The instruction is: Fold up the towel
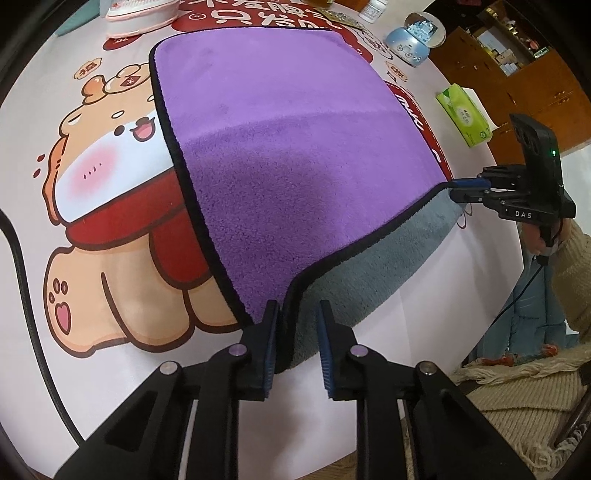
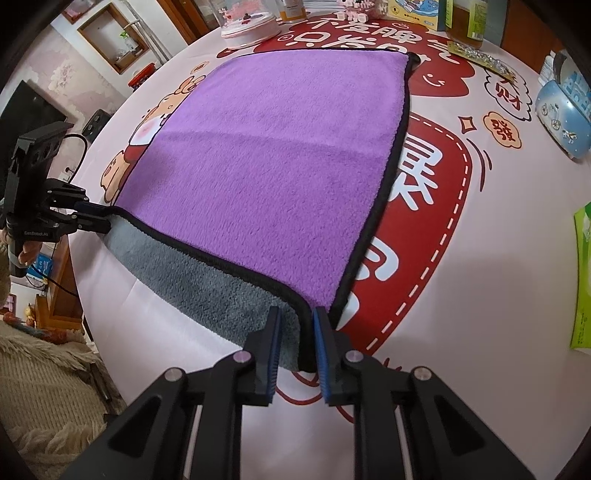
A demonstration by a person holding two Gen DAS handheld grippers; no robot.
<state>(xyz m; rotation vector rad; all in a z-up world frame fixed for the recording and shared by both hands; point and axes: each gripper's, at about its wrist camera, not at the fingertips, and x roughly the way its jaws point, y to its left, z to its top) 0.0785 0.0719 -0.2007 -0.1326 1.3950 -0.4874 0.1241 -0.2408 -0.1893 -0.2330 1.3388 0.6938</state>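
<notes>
A purple towel [image 1: 280,147] with a black hem and grey underside lies spread on the printed tablecloth; it also shows in the right wrist view [image 2: 273,162]. Its near edge is lifted, showing the grey side [image 1: 373,273]. My left gripper [image 1: 298,332] has the near left corner between its fingers, with a gap still showing on the right finger's side. My right gripper [image 2: 297,332] holds the near right corner between its fingers. Each gripper appears in the other's view, the right [image 1: 469,189] and the left [image 2: 94,218], clamped at the towel's corners.
A snow globe [image 1: 413,37] and green tissue pack [image 1: 466,115] sit at the right. A pink and white item [image 1: 140,14] stands far left. Bottles and boxes [image 2: 443,14] line the far edge. A black cable [image 1: 29,280] runs along the left.
</notes>
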